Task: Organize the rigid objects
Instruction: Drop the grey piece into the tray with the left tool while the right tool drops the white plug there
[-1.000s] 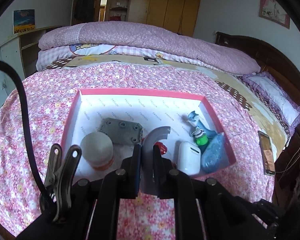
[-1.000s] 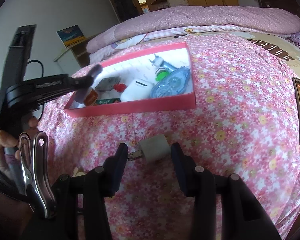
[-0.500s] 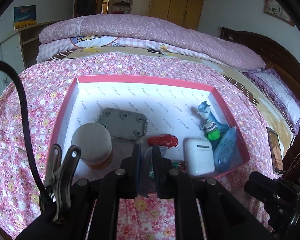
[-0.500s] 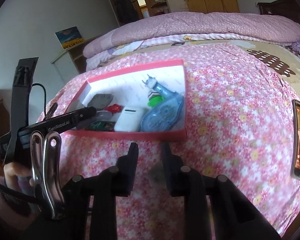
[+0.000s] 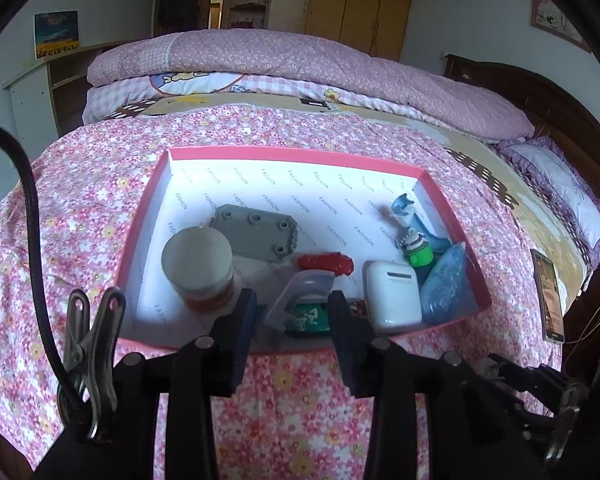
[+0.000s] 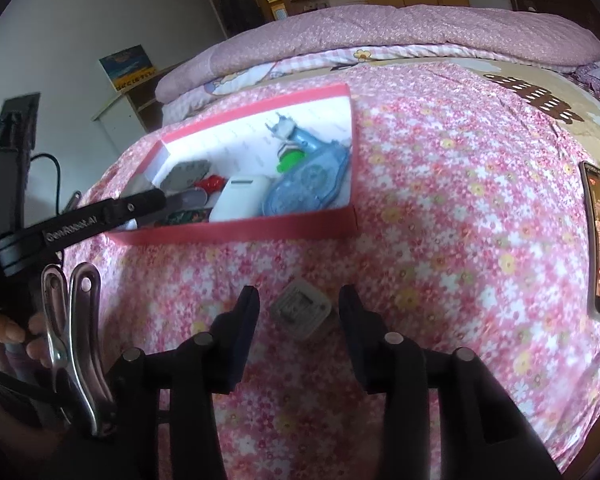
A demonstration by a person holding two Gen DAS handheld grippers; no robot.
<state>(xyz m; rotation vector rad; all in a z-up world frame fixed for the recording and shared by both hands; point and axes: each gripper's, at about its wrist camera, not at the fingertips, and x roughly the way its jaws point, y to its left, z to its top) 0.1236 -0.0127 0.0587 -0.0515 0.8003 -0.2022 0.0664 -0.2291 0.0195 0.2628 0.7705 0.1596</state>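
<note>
Bedroom, floral pink bedspread [image 6: 440, 184] as work surface. Item left to sort: white plug adapter [image 6: 302, 312], lying loose on the spread between your right gripper [image 6: 299, 310] jaws, which have just been opening and stand clear of it on both sides. Item just delivered: grey curved piece [image 5: 296, 296], resting in the pink box [image 5: 300, 156] between your left gripper [image 5: 292, 306] jaws, likewise just opened, touching nothing. Already boxed beyond it: red toy car [image 5: 326, 263], grey plate [image 5: 256, 232], jar [image 5: 198, 264], white earbud case [image 5: 392, 294], blue tape dispenser [image 5: 446, 284]. Judged nearly complete; adapter remains.
</note>
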